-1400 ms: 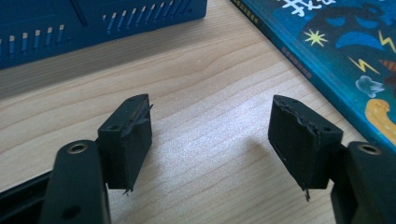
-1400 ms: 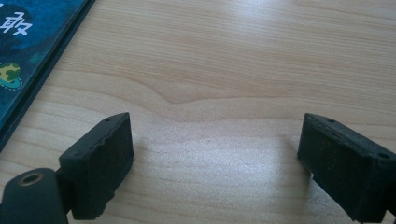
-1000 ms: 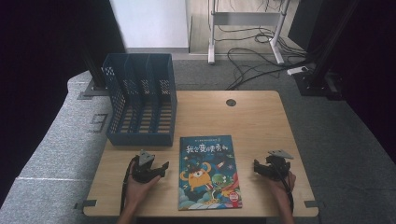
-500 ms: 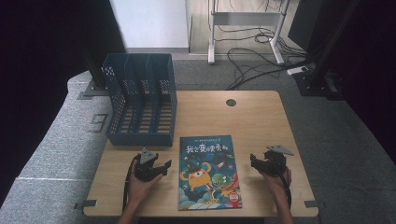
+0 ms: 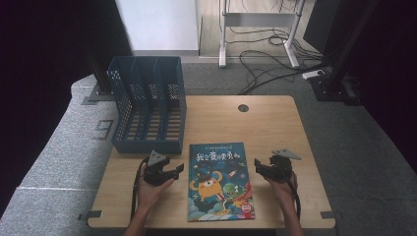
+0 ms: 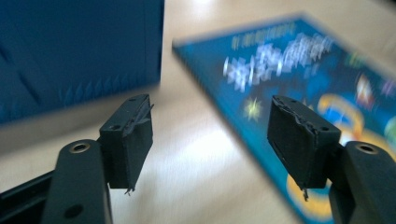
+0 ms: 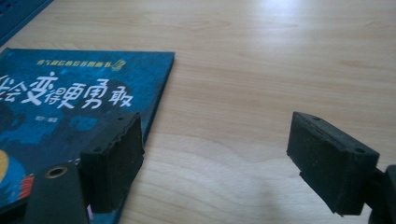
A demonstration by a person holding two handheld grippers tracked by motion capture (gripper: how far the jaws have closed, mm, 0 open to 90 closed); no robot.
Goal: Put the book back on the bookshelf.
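Note:
A blue picture book [image 5: 220, 181] with a cartoon cover lies flat on the wooden table [image 5: 246, 123], near the front edge. My left gripper [image 5: 176, 170] is held in a hand just left of the book, pointing at its left edge. In the left gripper view its jaws [image 6: 212, 135] stand open over bare wood, with the blurred book [image 6: 299, 70] ahead to the right. My right gripper [image 5: 259, 167] sits just right of the book, pointing at it. In the right gripper view it is open [image 7: 219, 154], the left pad [image 7: 114, 158] over the book's edge [image 7: 70, 107].
A blue perforated file organizer [image 5: 147, 103] with three slots stands at the table's back left, close behind the left gripper, and appears as a blue wall [image 6: 79, 51] in the left gripper view. A round cable hole [image 5: 243, 107] sits at the back middle. Cables lie on the floor beyond.
The right gripper has moved left toward the book's right edge and risen slightly. The left gripper has stayed about where it was.

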